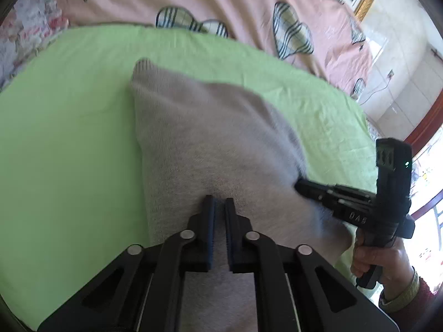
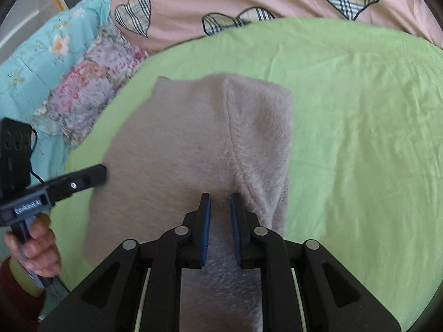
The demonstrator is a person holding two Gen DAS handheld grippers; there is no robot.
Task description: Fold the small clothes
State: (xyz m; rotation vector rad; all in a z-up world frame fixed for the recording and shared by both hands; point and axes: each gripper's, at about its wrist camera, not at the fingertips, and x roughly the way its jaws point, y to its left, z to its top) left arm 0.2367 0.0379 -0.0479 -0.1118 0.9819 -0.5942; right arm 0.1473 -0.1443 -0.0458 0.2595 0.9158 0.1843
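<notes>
Left gripper (image 1: 218,200), jaws narrowly parted over grey knit garment (image 1: 210,138); garment flat on green sheet (image 1: 69,138) ahead of both jaws, awaiting folding; right gripper (image 2: 220,197), jaws slightly wider, apparently pinching nothing.

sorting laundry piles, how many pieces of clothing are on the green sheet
1: a single grey knit garment in the middle of the green sheet, one side already folded over. Anything under it would be hidden.
</notes>
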